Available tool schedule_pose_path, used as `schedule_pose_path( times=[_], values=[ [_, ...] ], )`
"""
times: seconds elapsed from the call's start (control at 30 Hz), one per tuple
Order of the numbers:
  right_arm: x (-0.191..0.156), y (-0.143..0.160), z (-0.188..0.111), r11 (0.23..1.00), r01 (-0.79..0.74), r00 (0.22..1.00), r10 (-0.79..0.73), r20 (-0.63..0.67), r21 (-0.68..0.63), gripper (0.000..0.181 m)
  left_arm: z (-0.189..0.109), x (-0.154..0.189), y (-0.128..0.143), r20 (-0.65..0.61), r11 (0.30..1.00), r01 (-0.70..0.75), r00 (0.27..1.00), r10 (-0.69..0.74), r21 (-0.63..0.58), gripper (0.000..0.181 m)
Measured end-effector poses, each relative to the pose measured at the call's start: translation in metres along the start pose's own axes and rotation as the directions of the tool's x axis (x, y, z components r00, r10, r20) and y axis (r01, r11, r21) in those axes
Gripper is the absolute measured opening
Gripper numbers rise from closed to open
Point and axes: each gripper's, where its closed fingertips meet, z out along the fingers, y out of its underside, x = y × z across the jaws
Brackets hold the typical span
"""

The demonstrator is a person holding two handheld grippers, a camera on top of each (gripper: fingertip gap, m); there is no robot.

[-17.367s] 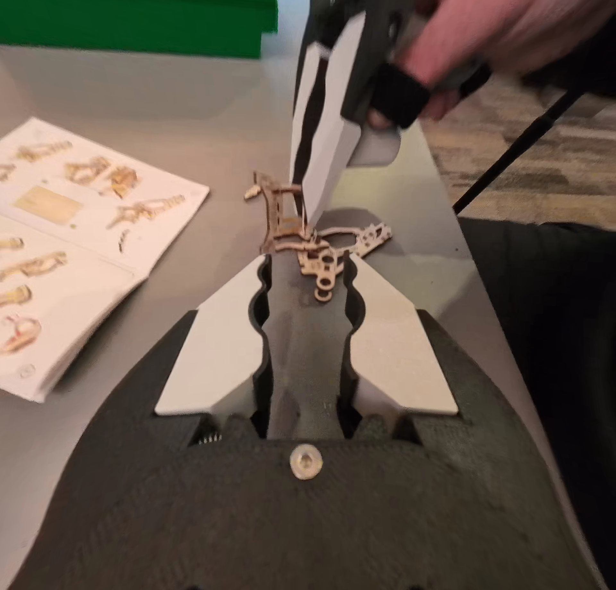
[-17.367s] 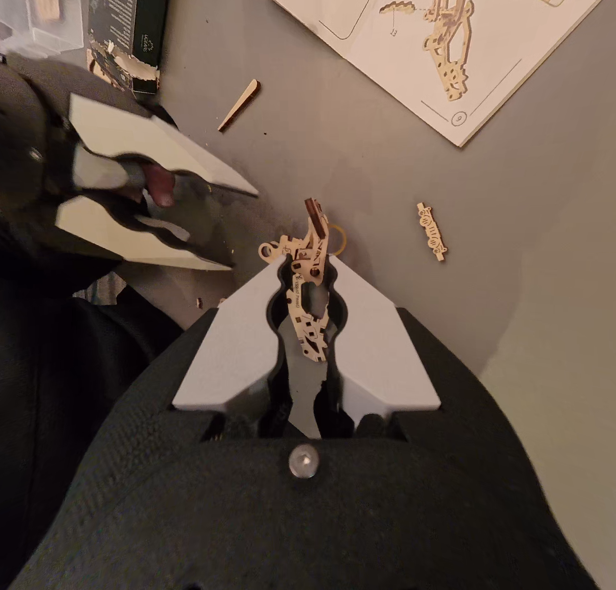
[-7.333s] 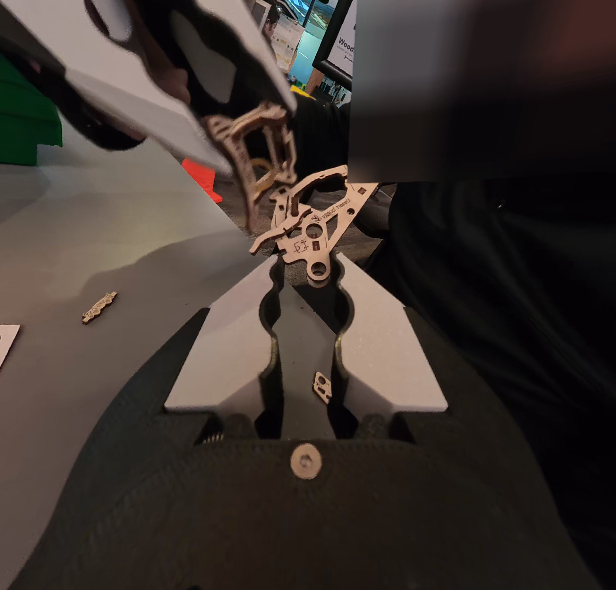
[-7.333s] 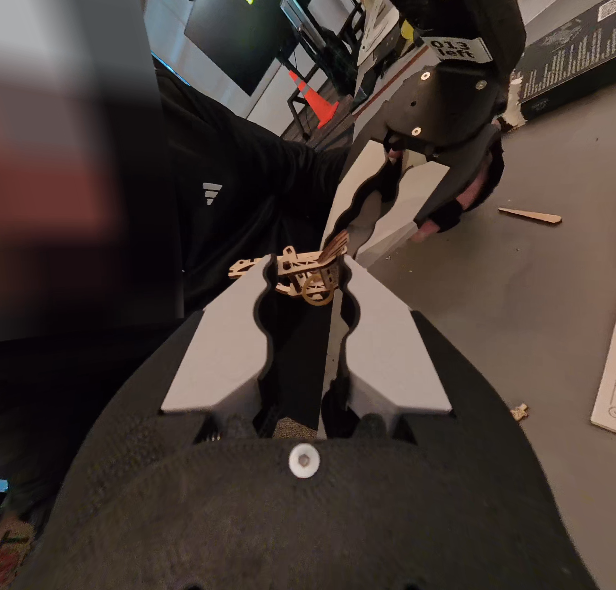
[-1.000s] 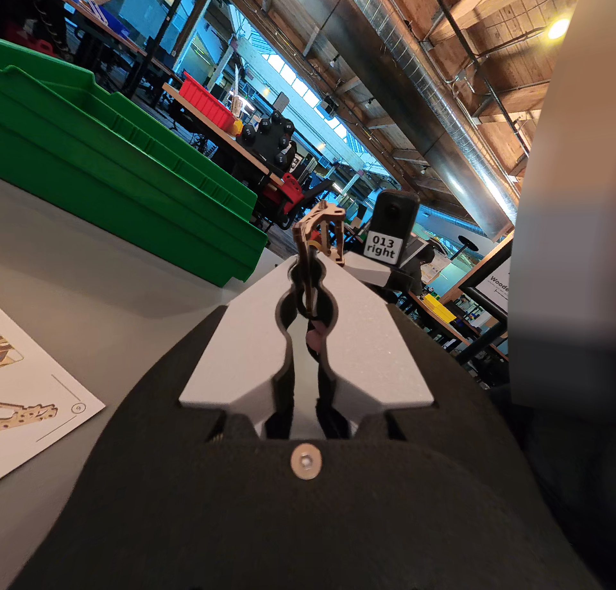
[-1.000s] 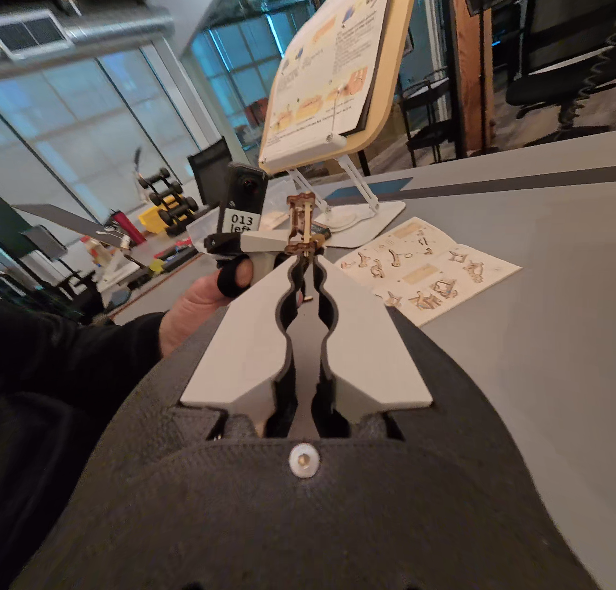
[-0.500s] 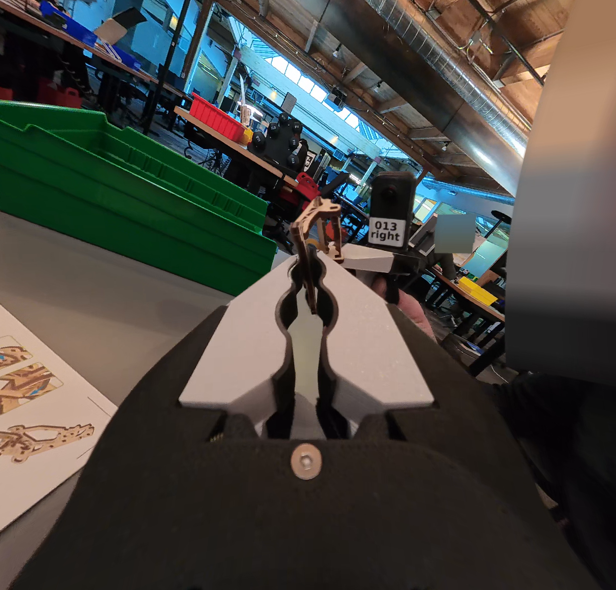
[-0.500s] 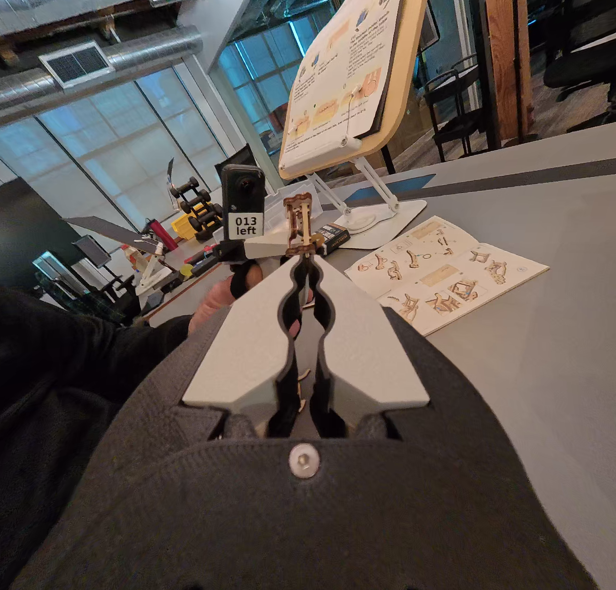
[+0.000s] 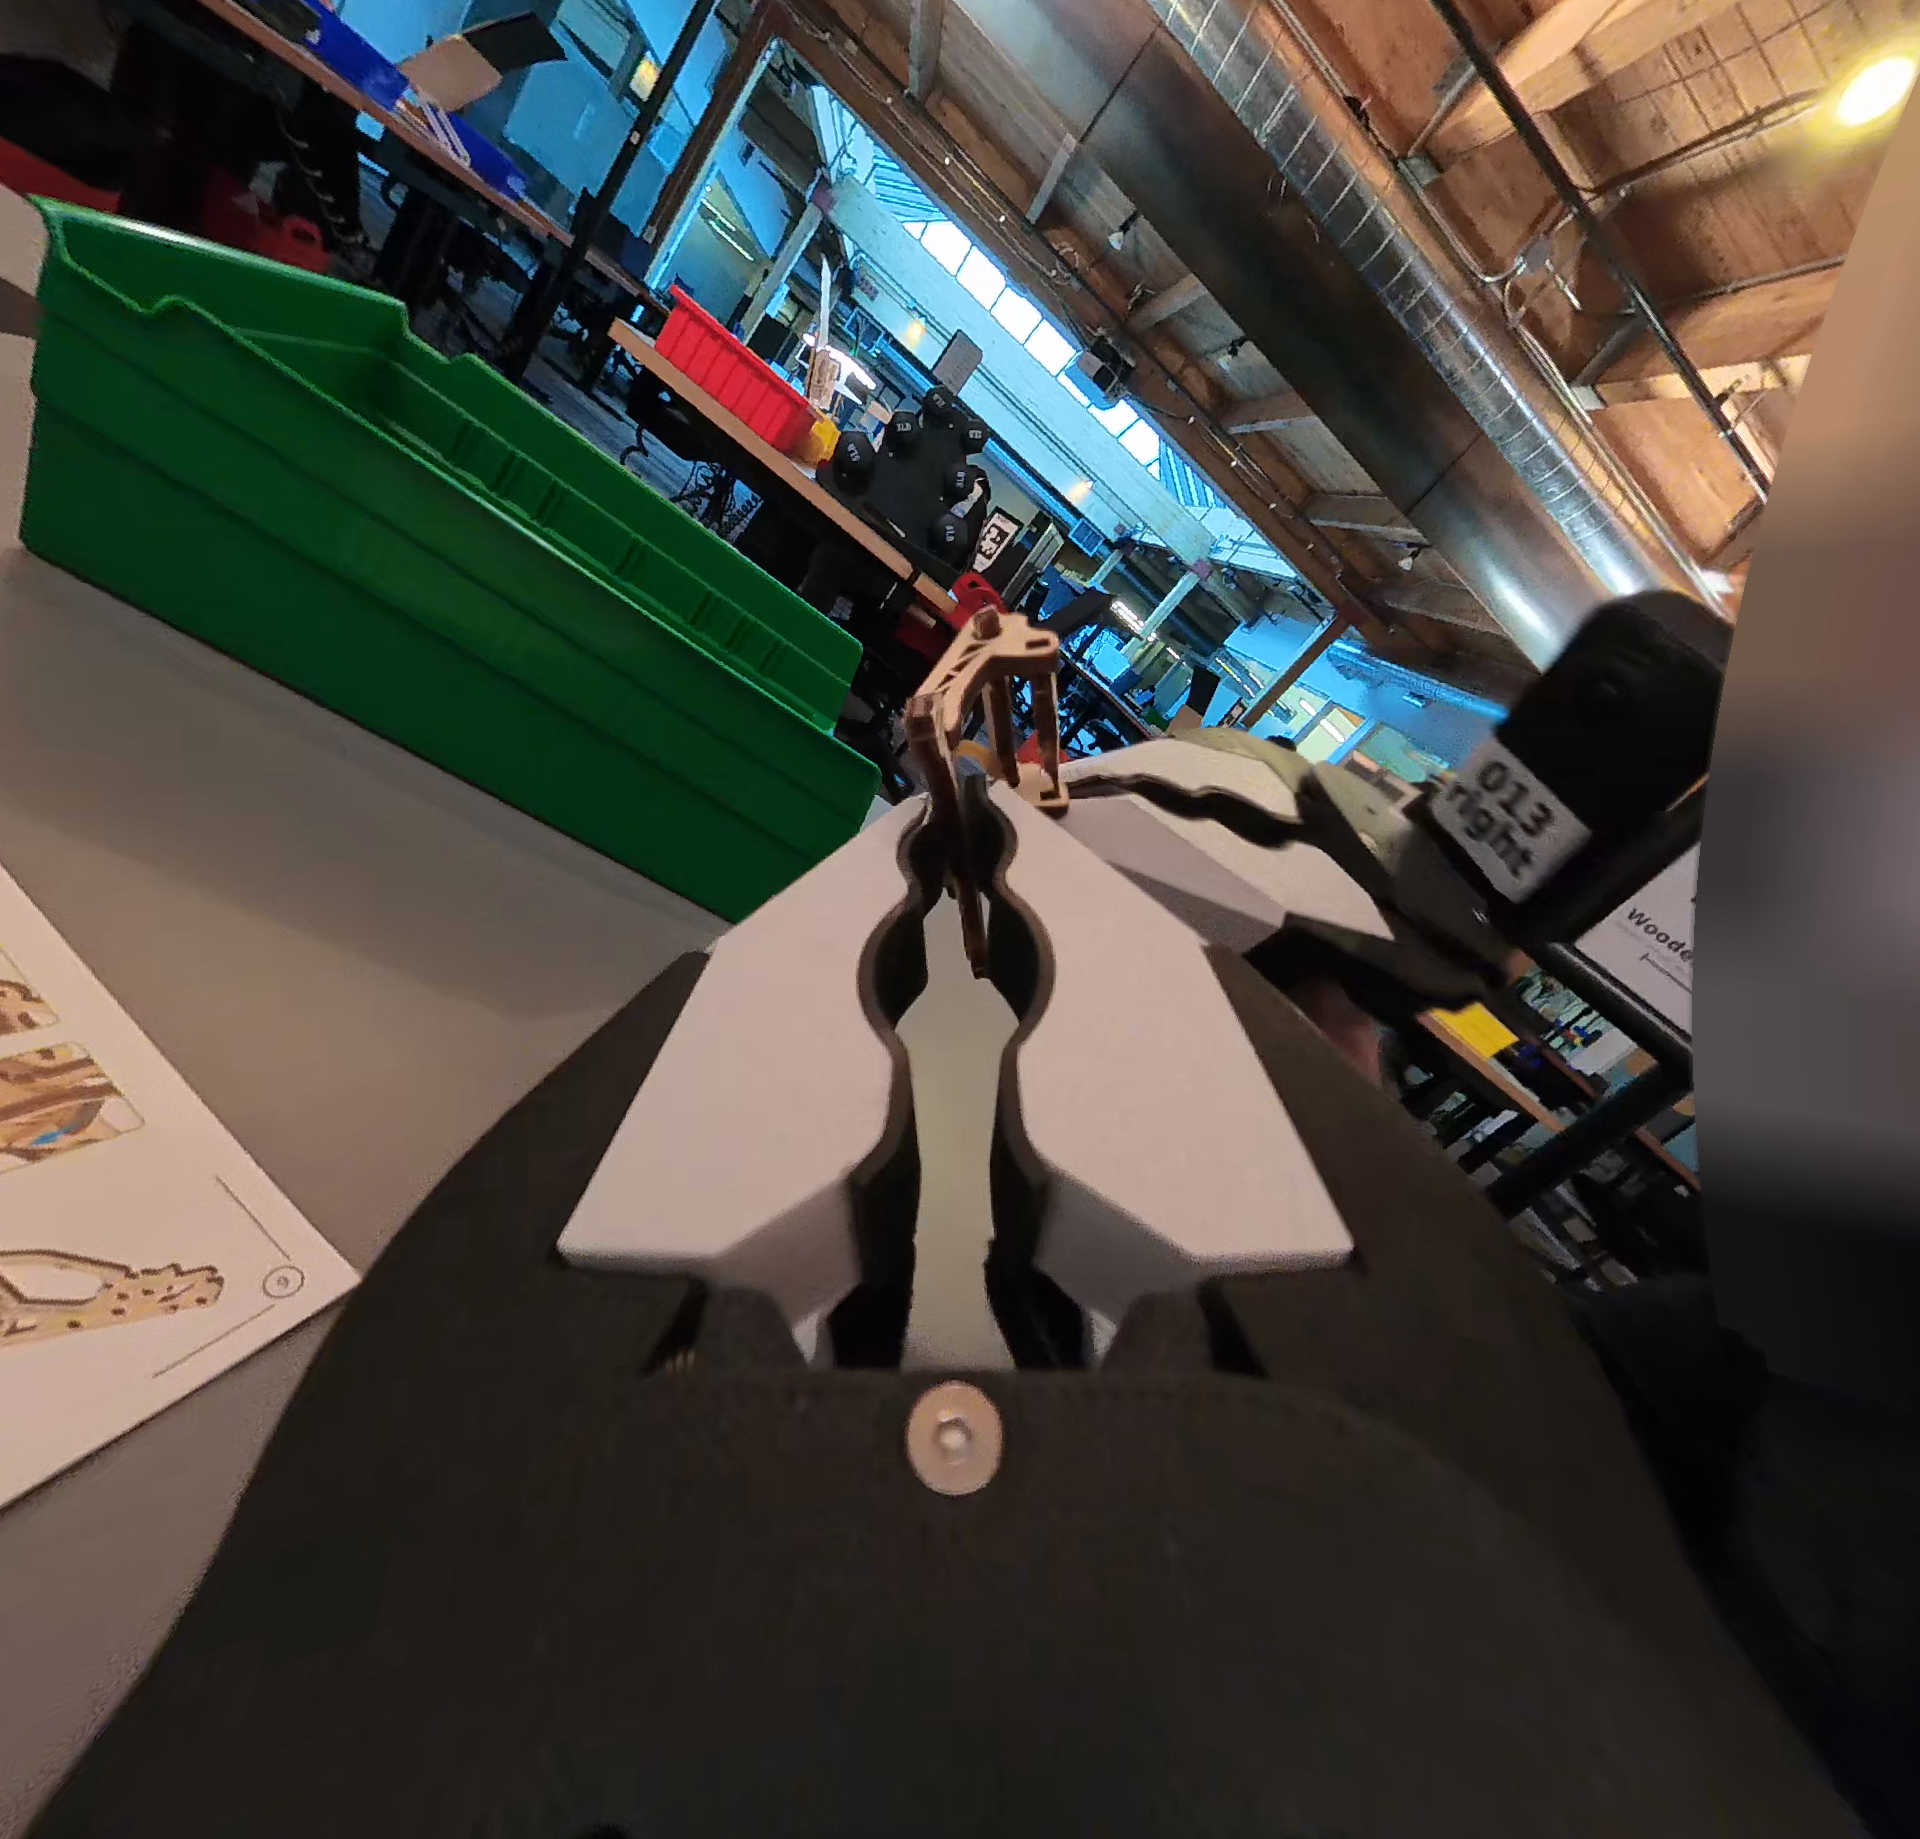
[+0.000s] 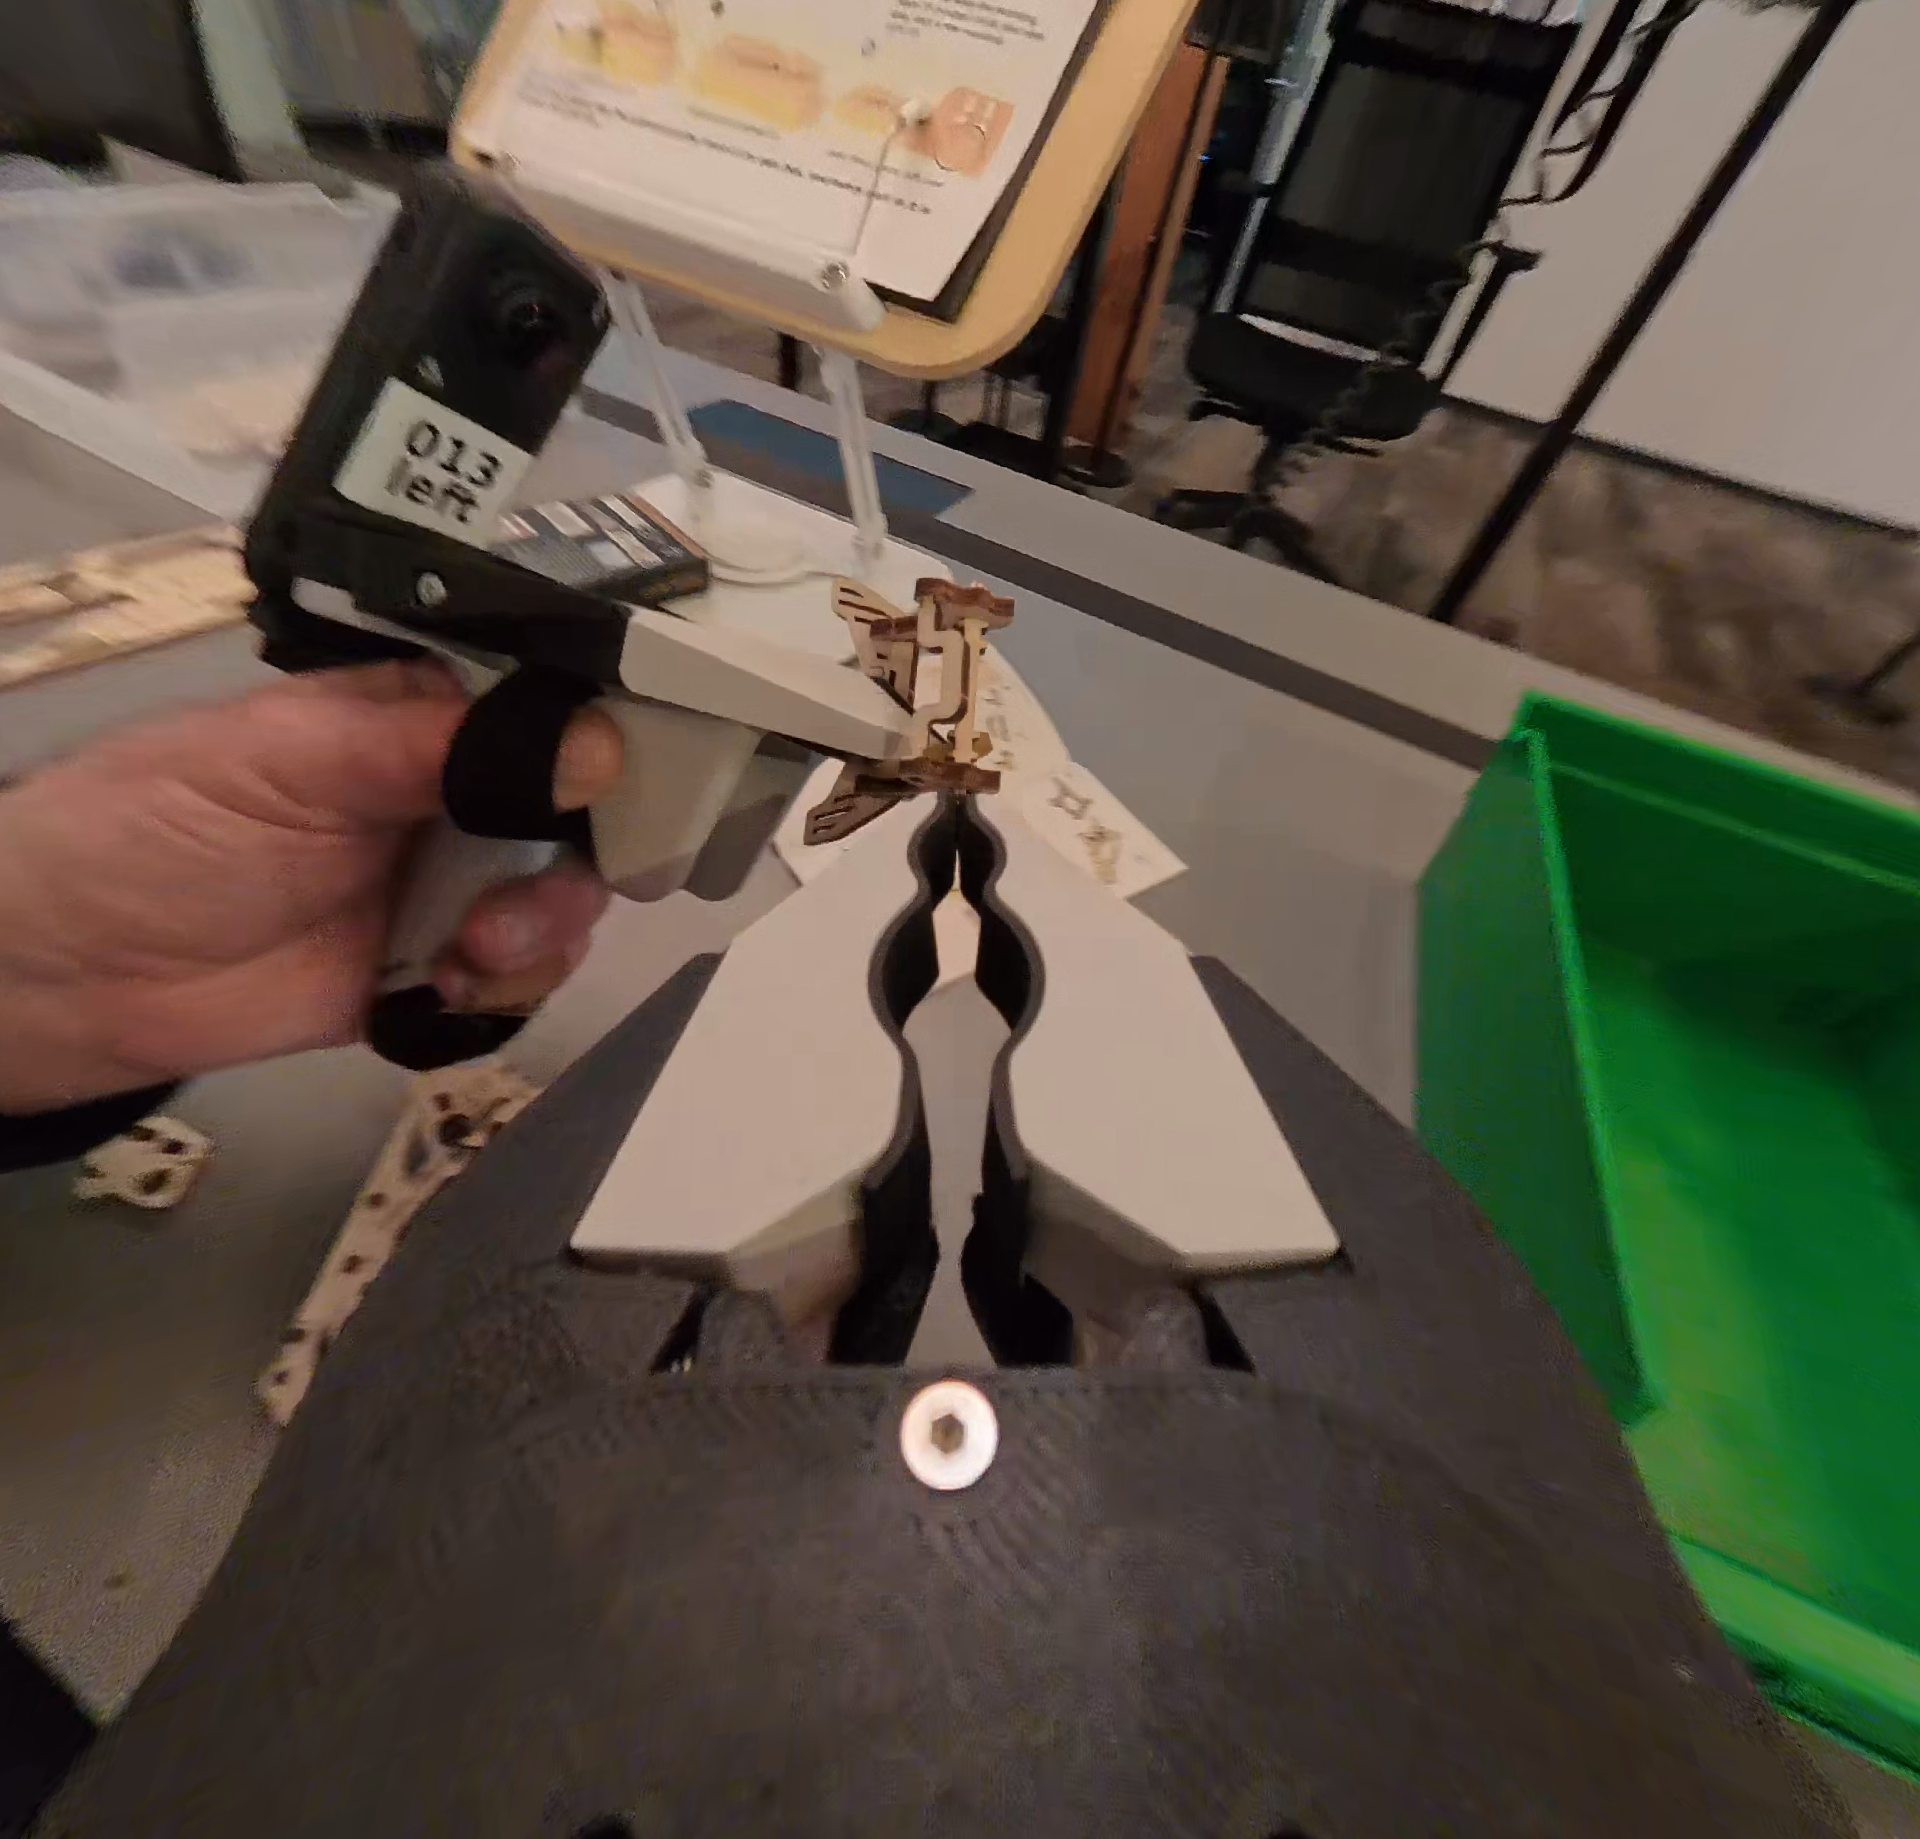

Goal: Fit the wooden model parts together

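Note:
The wooden model [image 9: 987, 693] is a small assembly of thin laser-cut plates, held in the air between both grippers. In the left wrist view my left gripper [image 9: 961, 833] is shut on one thin plate of it. My right gripper [image 9: 1075, 797] comes in from the right, also shut on it. In the right wrist view the wooden model [image 10: 935, 677] stands above my right gripper [image 10: 951, 813], which pinches its lower plate. My left gripper [image 10: 899, 735] reaches in from the left, held by a hand [image 10: 208, 854], and is shut on the model's side.
Stacked green bins [image 9: 416, 542] stand on the grey table; one green bin [image 10: 1662, 1062] is close on the right. An instruction leaflet [image 9: 125, 1218] lies on the table. A stand with a page [image 10: 831, 75], a dark box [image 10: 603, 542] and punched wooden sheet scraps [image 10: 405, 1166] are also there. My two grippers' fingertips are within a few centimetres of each other.
Both grippers have swung round with the model still held between them. The right wrist view now sees the left gripper side-on and the green bin at right.

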Motion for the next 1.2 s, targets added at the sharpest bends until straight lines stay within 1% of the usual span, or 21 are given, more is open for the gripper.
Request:
schedule_pose_path(
  times=[0.1,0.2,0.27,0.33,0.37,0.4,0.43,0.47,0.5,0.53,0.57,0.6,0.63,0.67,0.7,0.8,0.87,0.9,0.97,1.03,1.2],
  values=[
    [0.003,0.0,0.0,0.976,0.203,0.966,-0.213,-0.143,-0.085,0.0,0.001,-0.001,0.0,-0.001,0.999,0.054,0.999,-0.054,0.006,0.002],
    [0.004,-0.002,-0.001,0.887,0.418,0.849,-0.458,-0.262,-0.195,0.0,0.001,0.0,-0.002,-0.014,0.994,0.107,0.994,-0.107,0.011,0.002],
    [0.003,-0.005,-0.002,0.854,0.474,0.807,-0.518,-0.282,-0.212,0.0,0.001,0.0,-0.004,-0.021,0.993,0.116,0.993,-0.116,0.008,0.002],
    [0.001,-0.012,-0.006,0.828,0.529,0.77,-0.561,-0.304,-0.186,0.0,-0.002,-0.003,-0.006,-0.017,0.993,0.118,0.993,-0.118,0.013,0.002],
    [0.0,-0.016,-0.009,0.81,0.559,0.746,-0.585,-0.318,-0.176,0.0,-0.003,-0.003,-0.008,-0.034,0.992,0.126,0.991,-0.126,0.013,0.002],
    [0.0,-0.018,-0.011,0.809,0.567,0.746,-0.583,-0.321,-0.154,0.0,-0.003,-0.002,-0.007,-0.053,0.99,0.138,0.989,-0.138,-0.003,0.001],
    [0.003,-0.017,-0.014,0.825,0.551,0.77,-0.561,-0.303,-0.128,0.0,-0.004,-0.002,-0.005,-0.07,0.988,0.149,0.986,-0.151,-0.027,0.002],
    [0.005,-0.016,-0.018,0.852,0.516,0.812,-0.52,-0.265,-0.089,0.0,-0.004,0.0,-0.003,-0.091,0.985,0.163,0.982,-0.167,-0.056,0.002],
    [0.007,-0.018,-0.023,0.888,0.459,0.868,-0.455,-0.201,-0.028,0.008,-0.006,0.0,-0.001,-0.1,0.984,0.164,0.98,-0.171,-0.075,0.002],
    [0.004,-0.018,-0.027,0.919,0.394,0.916,-0.391,-0.088,0.022,0.016,-0.007,0.0,-0.001,-0.103,0.984,0.156,0.981,-0.164,-0.087,0.002],
    [0.005,-0.018,-0.031,0.938,0.343,0.939,-0.343,0.009,0.042,0.019,-0.008,0.002,0.001,-0.121,0.981,0.155,0.978,-0.169,-0.114,0.002],
    [0.01,-0.019,-0.034,0.951,0.303,0.949,-0.306,0.07,0.06,0.036,-0.009,0.006,0.001,-0.149,0.978,0.16,0.972,-0.179,-0.132,0.002],
    [0.007,-0.019,-0.035,0.958,0.274,0.946,-0.284,0.158,0.078,0.046,-0.009,0.011,0.001,-0.18,0.976,0.161,0.966,-0.186,-0.145,0.001],
    [0.003,-0.021,-0.037,0.961,0.253,0.932,-0.272,0.24,0.109,0.045,-0.009,0.016,0.005,-0.214,0.969,0.164,0.956,-0.202,-0.184,0.002],
    [-0.001,-0.022,-0.036,0.961,0.234,0.916,-0.268,0.298,0.144,0.05,-0.009,0.023,0.009,-0.251,0.959,0.168,0.942,-0.224,-0.226,0.002],
    [-0.016,-0.025,-0.033,0.96,0.193,0.859,-0.265,0.438,0.202,0.056,-0.013,0.04,0.011,-0.358,0.947,0.181,0.893,-0.271,-0.265,0.002],
    [-0.031,-0.026,-0.033,0.962,0.153,0.803,-0.255,0.539,0.228,0.074,-0.014,0.044,0.015,-0.38,0.942,0.179,0.881,-0.283,-0.286,0.002],
    [-0.038,-0.026,-0.035,0.961,0.134,0.77,-0.255,0.585,0.243,0.074,-0.015,0.047,0.016,-0.397,0.939,0.179,0.871,-0.29,-0.293,0.002],
    [-0.042,-0.026,-0.035,0.954,0.126,0.738,-0.273,0.617,0.272,0.07,-0.016,0.049,0.018,-0.413,0.934,0.183,0.858,-0.305,-0.309,0.002],
    [-0.042,-0.028,-0.035,0.948,0.121,0.723,-0.286,0.628,0.293,0.055,-0.017,0.051,0.02,-0.432,0.929,0.186,0.844,-0.317,-0.319,0.002],
    [-0.045,-0.027,-0.033,0.933,0.185,0.701,-0.345,0.624,0.308,0.054,-0.018,0.055,0.025,-0.459,0.92,0.186,0.822,-0.338,-0.344,0.002]
  ],
)
